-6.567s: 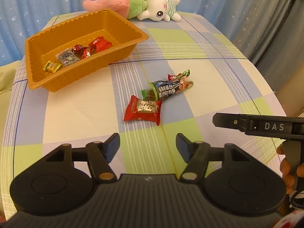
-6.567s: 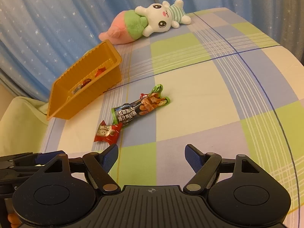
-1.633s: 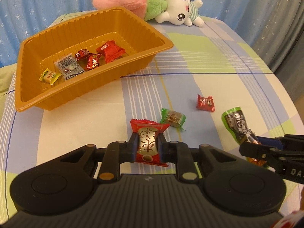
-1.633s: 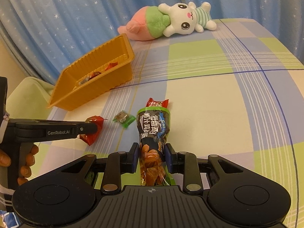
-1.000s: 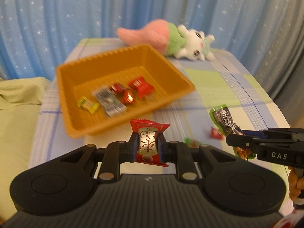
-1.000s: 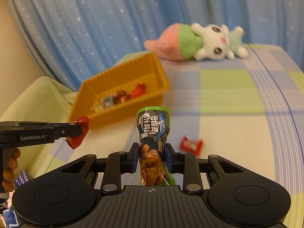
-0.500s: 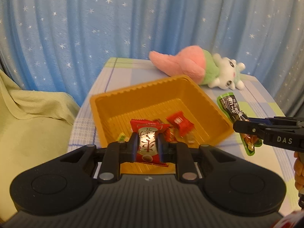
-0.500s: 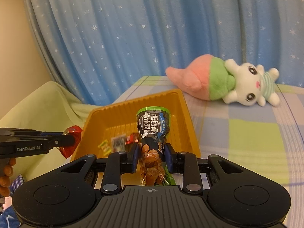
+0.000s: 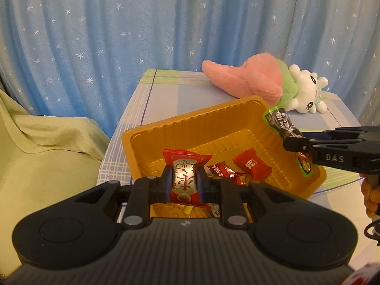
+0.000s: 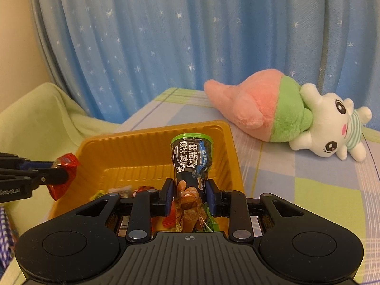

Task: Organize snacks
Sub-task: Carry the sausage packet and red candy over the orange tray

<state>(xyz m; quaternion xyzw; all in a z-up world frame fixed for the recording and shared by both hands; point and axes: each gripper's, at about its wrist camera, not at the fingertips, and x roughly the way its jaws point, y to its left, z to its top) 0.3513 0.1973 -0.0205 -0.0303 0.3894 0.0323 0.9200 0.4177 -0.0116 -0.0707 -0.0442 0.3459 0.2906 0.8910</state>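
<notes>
Left wrist: checked tablecloth point(image 9: 166, 90), starry blue curtain point(image 9: 118, 35) behind.

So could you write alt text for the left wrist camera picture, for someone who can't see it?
The left tongs pinch a red snack packet over an orange plastic tray holding several wrapped candies. At right, the right tongs carry a long green-and-black snack pack; a plush toy lies behind.

The tray point(image 9: 213, 128) is placed on the table point(image 9: 171, 95), near its left edge. Several small snacks point(image 9: 251, 166) are lying in the tray. Behind the tray, the plush toy point(image 9: 261, 83) is laid on the table, before the curtain point(image 9: 166, 23). Left of the table, a cloth point(image 9: 47, 142) is spread.
</notes>
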